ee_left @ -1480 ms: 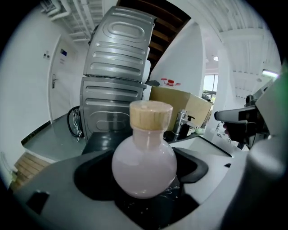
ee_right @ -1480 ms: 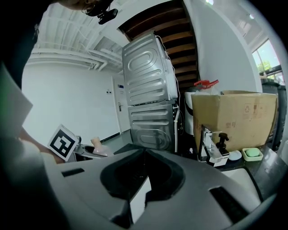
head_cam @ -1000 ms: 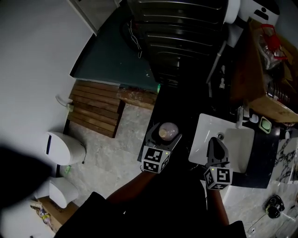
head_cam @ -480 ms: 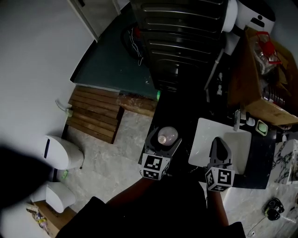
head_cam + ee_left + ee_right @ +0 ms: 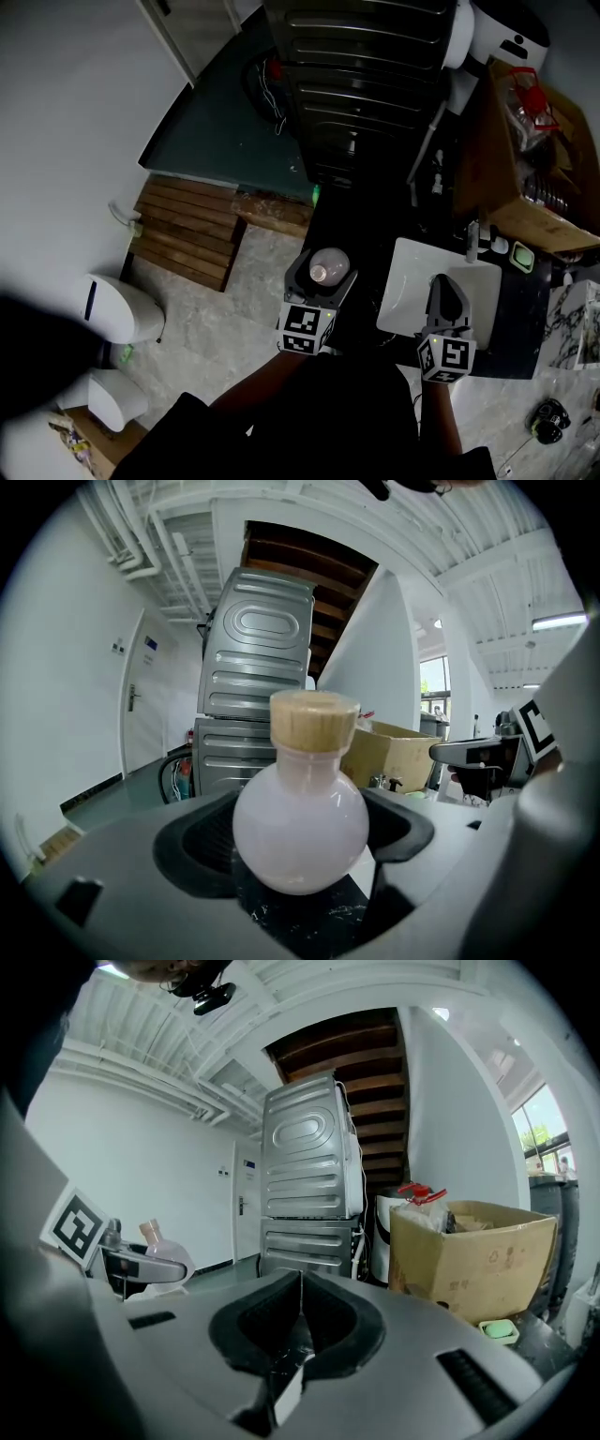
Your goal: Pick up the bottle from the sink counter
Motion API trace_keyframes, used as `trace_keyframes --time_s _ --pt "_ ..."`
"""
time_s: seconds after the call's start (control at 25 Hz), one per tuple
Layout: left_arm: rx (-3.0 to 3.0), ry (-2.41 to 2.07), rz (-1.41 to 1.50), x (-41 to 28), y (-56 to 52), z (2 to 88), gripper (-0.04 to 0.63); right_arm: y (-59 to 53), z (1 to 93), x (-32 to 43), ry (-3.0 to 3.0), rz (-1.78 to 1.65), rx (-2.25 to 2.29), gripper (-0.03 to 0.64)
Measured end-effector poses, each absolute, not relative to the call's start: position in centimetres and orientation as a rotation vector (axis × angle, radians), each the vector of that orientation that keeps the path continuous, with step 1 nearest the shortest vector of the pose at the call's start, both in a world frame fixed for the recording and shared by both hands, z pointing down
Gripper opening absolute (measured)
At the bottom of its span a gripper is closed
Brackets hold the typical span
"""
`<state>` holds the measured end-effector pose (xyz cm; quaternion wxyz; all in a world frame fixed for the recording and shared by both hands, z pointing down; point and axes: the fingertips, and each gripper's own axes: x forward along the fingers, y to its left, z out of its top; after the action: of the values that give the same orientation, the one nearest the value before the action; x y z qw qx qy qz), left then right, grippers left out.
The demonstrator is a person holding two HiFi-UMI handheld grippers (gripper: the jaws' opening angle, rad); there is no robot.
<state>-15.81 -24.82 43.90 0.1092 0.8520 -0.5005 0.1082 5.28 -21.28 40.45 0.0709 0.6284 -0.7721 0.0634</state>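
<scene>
The left gripper [image 5: 300, 860] has its jaws closed round the belly of a round, pale-pink glass bottle with a cork stopper [image 5: 302, 803], at the left edge of the black sink counter [image 5: 361, 234]. The bottle stands upright, long axis vertical, cork up. Its sides are hidden by the jaws. The right gripper [image 5: 298, 1321] hangs over the white basin [image 5: 405, 281], jaws pressed together on nothing; the dark counter is hard to make out

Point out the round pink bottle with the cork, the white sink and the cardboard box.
round pale-pink bottle with cork stopper [image 5: 300, 827]: left gripper view, its belly.
white rectangular sink [image 5: 409, 281]: head view, bare basin floor.
brown cardboard box [image 5: 469, 1265]: right gripper view, front wall.
</scene>
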Motion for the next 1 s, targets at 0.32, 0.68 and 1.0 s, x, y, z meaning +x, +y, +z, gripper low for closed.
trace_keyframes --time_s 0.32,0.68,1.0 --pt "2.517 -1.468 0.309 -15.3 -25.1 43.4 0.380 -21.2 39.9 5.5 -2.350 0.204 1.896 0.038" --pt "2.512 -1.465 0.298 -14.7 -25.0 43.8 0.380 -21.2 40.4 6.3 -2.333 0.195 1.903 0.038" --pt "2.481 -1.480 0.287 -14.6 -25.2 43.7 0.380 -21.5 40.7 6.4 -2.339 0.182 1.889 0.038"
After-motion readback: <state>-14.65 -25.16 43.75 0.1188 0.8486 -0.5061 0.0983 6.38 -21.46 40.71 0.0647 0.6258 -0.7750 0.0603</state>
